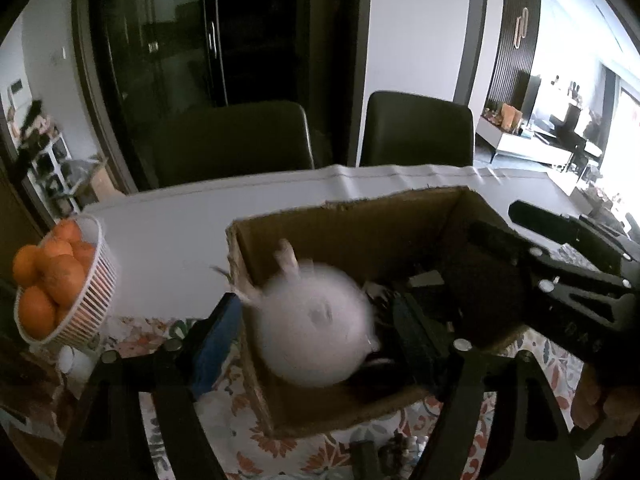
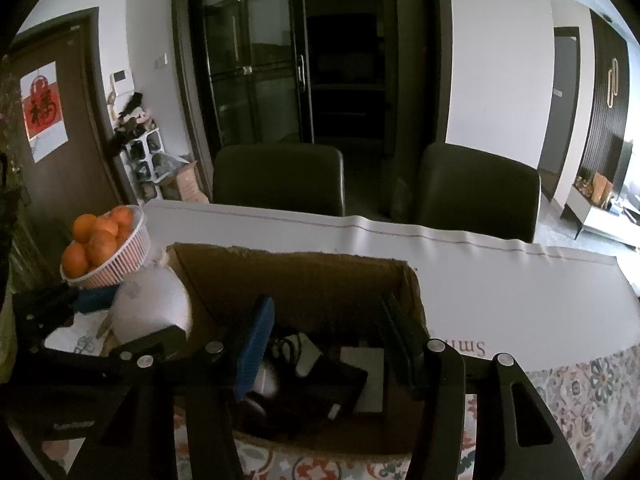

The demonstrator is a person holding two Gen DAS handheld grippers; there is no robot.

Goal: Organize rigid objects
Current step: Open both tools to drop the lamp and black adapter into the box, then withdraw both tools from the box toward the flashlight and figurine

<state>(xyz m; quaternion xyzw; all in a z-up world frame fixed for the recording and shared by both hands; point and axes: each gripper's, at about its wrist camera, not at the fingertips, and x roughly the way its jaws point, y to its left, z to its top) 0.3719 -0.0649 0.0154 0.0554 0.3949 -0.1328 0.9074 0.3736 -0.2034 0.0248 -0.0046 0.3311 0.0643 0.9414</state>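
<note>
White round ornament (image 1: 316,324), blurred between wide left gripper (image 1: 312,332) jaws above cardboard box (image 1: 360,216) at 6 o'clock; probably light, rigid, slippery, best gripped across widest girth.

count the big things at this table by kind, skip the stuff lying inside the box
cardboard box: 1
basket of oranges: 1
white round object: 1
chairs: 2
total: 5
</note>
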